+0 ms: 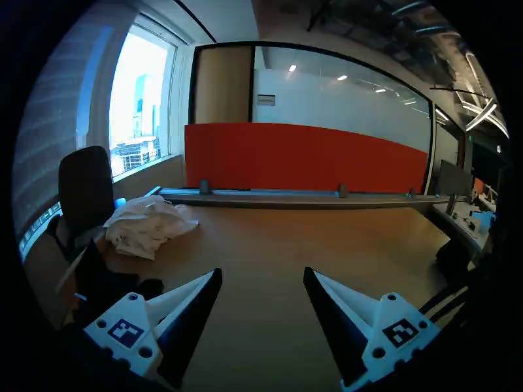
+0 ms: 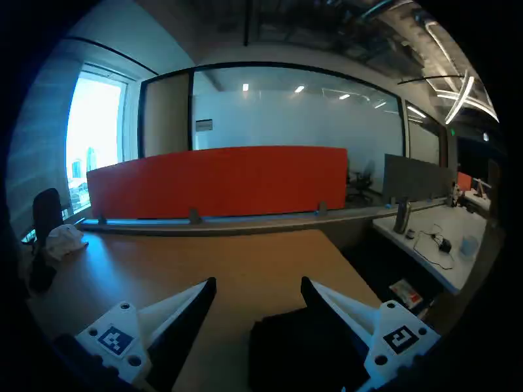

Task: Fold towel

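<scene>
Where towel [image 1: 147, 225] lies crumpled, black chair [image 1: 85, 186] stands close

Office, long wooden desk [image 1: 274, 255], red desk divider [image 1: 301, 157], black chair [image 1: 85, 186]

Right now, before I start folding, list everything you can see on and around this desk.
towel: one, white, crumpled on the desk's far left, beside the chair
desk: one, wood-brown, beneath both grippers
divider panel: one, red, along the desk's far edge
office chair: one, black, left of the desk by the window
window: one, bright, on the left wall
dark item: one, black, at the near desk edge below the right gripper; cannot tell what it is
side desk: one, white, off to the right
left gripper: one, white and dark fingers, open, holding nothing
right gripper: one, white and dark fingers, open, holding nothing
</scene>
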The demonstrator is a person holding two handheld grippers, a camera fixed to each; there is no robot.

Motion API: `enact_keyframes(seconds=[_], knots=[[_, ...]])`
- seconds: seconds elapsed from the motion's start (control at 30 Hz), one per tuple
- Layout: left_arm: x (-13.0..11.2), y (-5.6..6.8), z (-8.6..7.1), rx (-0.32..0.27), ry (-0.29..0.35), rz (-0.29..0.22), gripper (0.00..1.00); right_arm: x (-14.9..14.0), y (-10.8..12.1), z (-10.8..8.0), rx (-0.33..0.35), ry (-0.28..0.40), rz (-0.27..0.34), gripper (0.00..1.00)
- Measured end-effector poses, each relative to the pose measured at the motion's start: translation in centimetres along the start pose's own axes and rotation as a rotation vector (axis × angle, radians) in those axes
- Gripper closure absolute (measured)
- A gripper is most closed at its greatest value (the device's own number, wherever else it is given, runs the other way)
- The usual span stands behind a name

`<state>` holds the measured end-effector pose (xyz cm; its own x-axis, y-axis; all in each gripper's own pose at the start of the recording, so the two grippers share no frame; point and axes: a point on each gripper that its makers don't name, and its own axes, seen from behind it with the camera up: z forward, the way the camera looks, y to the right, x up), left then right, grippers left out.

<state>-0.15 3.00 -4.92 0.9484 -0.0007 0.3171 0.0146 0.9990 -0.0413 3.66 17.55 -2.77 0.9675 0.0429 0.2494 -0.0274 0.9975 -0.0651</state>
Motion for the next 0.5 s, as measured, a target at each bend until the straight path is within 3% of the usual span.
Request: enact_keyframes(seconds=[0.5], knots=[[3.4, -1.1, 1.2, 0.009, 0.085, -0.004, 0.08, 3.5, -3.5, 0.0, 0.021, 0.062, -0.031, 0.0]])
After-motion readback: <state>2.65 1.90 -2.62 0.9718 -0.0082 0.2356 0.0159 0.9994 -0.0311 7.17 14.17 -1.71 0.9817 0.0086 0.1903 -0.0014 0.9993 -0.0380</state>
